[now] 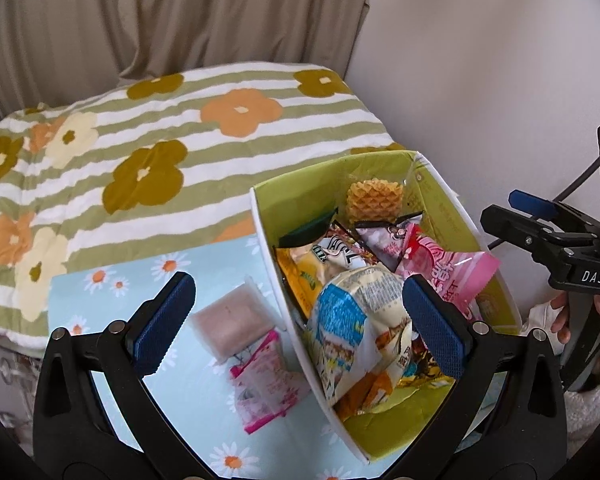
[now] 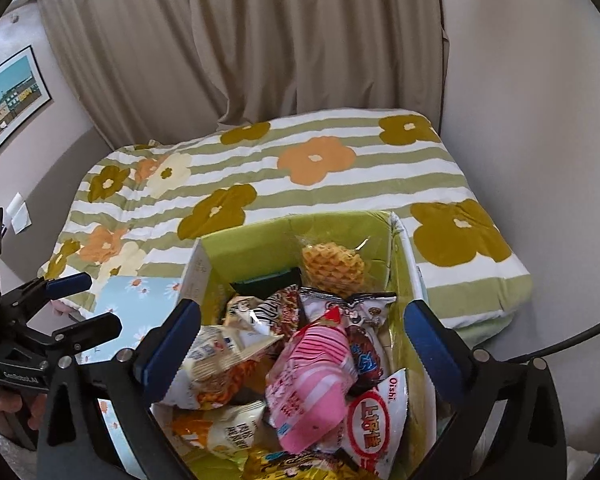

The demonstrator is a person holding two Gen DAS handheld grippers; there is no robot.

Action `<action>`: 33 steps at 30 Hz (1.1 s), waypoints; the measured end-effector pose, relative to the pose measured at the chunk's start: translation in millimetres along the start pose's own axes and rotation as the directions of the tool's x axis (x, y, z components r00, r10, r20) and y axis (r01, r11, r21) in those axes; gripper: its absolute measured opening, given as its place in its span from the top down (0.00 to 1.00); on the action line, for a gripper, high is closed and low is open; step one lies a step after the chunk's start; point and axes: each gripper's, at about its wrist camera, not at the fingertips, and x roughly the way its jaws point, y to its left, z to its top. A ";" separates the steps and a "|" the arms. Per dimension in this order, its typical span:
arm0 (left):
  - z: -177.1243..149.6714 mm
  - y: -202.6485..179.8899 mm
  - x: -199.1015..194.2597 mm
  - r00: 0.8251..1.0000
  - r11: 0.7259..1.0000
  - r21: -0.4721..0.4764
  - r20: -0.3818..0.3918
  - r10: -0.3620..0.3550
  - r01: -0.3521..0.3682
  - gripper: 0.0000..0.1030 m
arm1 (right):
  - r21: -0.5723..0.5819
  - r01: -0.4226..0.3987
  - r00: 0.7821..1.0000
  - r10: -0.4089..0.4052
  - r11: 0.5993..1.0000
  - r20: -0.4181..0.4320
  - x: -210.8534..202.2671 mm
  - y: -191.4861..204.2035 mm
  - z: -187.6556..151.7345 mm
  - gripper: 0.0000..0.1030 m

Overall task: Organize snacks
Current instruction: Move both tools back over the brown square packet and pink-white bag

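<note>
A green box with white edges [image 1: 262,236] [image 2: 198,268] stands on a blue daisy cloth and holds several snack packets, among them a pink one [image 2: 312,376] [image 1: 452,268] and a waffle cookie pack [image 1: 374,198] [image 2: 332,268]. Two packets lie on the cloth left of the box: a clear pack with a brownish cake [image 1: 230,318] and a pink-edged packet [image 1: 266,384]. My left gripper [image 1: 300,320] is open and empty, straddling the box's left wall above them. My right gripper [image 2: 304,352] is open and empty over the box; it also shows in the left wrist view [image 1: 540,220].
The blue daisy cloth [image 1: 112,284] lies on a bed with a green-striped flower quilt [image 1: 148,152] [image 2: 300,168]. Beige curtains [image 2: 260,40] hang behind, a white wall is at the right, and a framed picture [image 2: 8,96] hangs on the left wall.
</note>
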 end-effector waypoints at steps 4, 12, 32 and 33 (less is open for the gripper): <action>-7.3 0.3 -18.2 0.999 1.000 -0.003 0.021 0.030 -0.030 0.00 | -0.023 -0.021 1.000 0.021 1.000 0.009 -9.9 10.9 -1.8 0.02; -23.8 20.2 -50.4 0.998 0.999 0.003 0.053 0.042 -0.042 0.00 | -0.095 -0.022 0.998 0.027 0.995 0.051 -26.3 53.7 -12.7 0.02; -59.8 162.8 -85.6 0.998 0.994 0.096 -0.003 -0.060 0.060 0.00 | 0.002 0.112 0.992 -0.112 0.994 0.065 -12.1 200.5 -85.3 0.02; -59.4 165.5 -83.4 0.998 0.992 0.103 -0.009 -0.065 0.066 0.00 | 0.019 0.123 0.991 -0.124 0.992 0.058 -8.6 205.3 -90.2 0.02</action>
